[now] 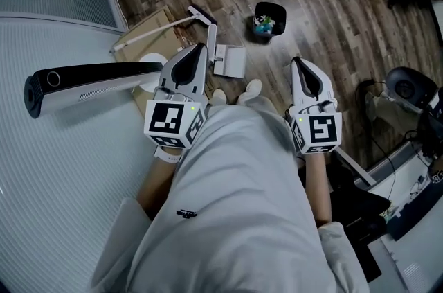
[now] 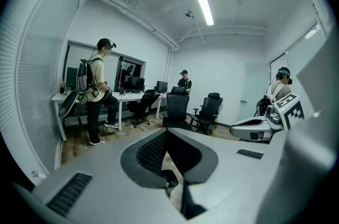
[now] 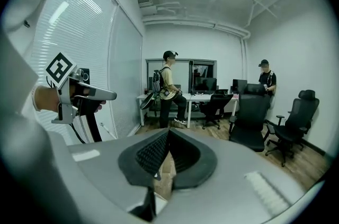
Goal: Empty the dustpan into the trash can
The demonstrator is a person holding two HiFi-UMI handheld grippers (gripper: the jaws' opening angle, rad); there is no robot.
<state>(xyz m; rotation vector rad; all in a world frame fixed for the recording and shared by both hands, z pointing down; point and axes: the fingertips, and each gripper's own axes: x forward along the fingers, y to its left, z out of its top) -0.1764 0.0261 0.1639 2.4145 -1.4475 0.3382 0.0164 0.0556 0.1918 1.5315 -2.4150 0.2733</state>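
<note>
Head view looks down past a person's pale trousers point(image 1: 235, 201) to a wooden floor point(image 1: 332, 28). The left gripper point(image 1: 200, 48) sits left of centre and the right gripper point(image 1: 295, 61) right of centre, both pointing toward the top of the frame. The two gripper views show each pair of jaws pressed together at the tips with nothing between them.

The white dustpan point(image 1: 233, 63) stands on the floor between the two grippers in the picture, just right of the left gripper's tip and held by neither. A long-handled brush point(image 1: 201, 13) lies at its upper left, over a sheet of cardboard point(image 1: 147, 33). The black trash can point(image 1: 277, 8) stands in the upper middle, up and to the right of the dustpan and apart from it, with colourful scraps point(image 1: 262, 25) inside.
</note>
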